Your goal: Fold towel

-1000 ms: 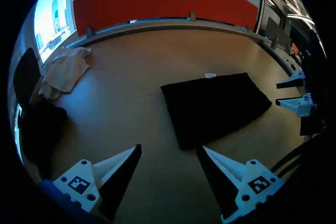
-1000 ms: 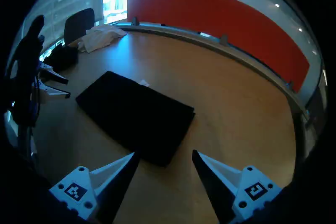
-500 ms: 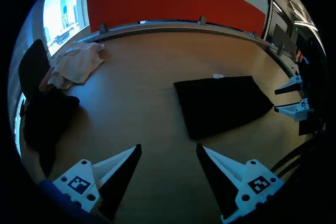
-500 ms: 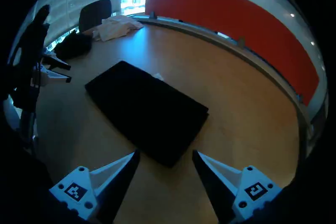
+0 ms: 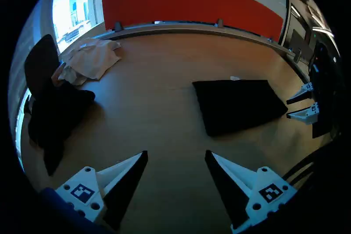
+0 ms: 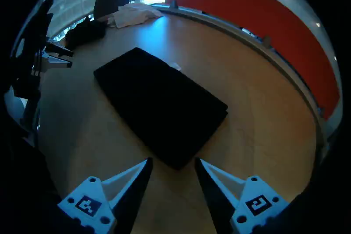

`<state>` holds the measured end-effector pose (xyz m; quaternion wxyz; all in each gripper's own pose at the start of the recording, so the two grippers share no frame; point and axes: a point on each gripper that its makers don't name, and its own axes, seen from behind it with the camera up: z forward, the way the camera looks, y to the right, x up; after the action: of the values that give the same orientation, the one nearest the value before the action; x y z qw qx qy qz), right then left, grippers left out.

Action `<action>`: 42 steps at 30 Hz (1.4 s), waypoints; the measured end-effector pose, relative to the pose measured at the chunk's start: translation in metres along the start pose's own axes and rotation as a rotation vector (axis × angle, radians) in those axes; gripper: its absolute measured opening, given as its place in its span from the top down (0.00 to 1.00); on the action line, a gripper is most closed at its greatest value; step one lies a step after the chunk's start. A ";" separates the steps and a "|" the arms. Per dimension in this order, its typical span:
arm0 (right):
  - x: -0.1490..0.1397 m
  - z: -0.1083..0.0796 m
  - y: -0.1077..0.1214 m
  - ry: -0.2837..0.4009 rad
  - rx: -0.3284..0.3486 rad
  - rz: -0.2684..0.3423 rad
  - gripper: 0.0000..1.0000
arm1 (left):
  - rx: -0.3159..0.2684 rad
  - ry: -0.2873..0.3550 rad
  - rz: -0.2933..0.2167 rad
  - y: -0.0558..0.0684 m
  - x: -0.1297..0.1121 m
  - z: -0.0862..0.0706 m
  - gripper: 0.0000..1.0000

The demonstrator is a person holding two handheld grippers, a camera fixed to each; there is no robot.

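In the left gripper view the left tool [image 5: 175, 151] is hovering well apart from the black towel [image 5: 239, 104], fingers spread wide and gripping nothing, probably waiting its turn. The towel is lying flat on the desk [image 5: 166, 71], with the right tool [image 5: 288, 109] sitting at its far side, half cut off. In the right gripper view that tool is pointing at the towel's near corner, fingers parted narrower and empty. I'd guess it's lining up a pinch, but I can't tell if it's touching, and the black cloth is hiding any fold lines.
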<state>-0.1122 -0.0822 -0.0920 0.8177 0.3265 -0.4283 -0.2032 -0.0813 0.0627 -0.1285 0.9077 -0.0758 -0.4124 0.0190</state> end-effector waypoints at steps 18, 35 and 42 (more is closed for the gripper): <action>-0.007 0.007 0.001 -0.026 0.028 0.002 0.77 | 0.015 -0.004 -0.017 -0.009 -0.011 -0.011 0.03; 0.016 -0.001 0.002 0.025 0.005 0.004 0.94 | 0.017 -0.004 -0.026 -0.013 -0.010 -0.012 0.03; 0.056 -0.011 -0.002 0.082 0.013 -0.031 0.94 | 0.018 -0.002 -0.023 -0.014 -0.010 -0.013 0.03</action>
<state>-0.0720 -0.1141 -0.0668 0.8292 0.3467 -0.3905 -0.1995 -0.0785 0.0463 -0.1419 0.9080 -0.0627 -0.4141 0.0122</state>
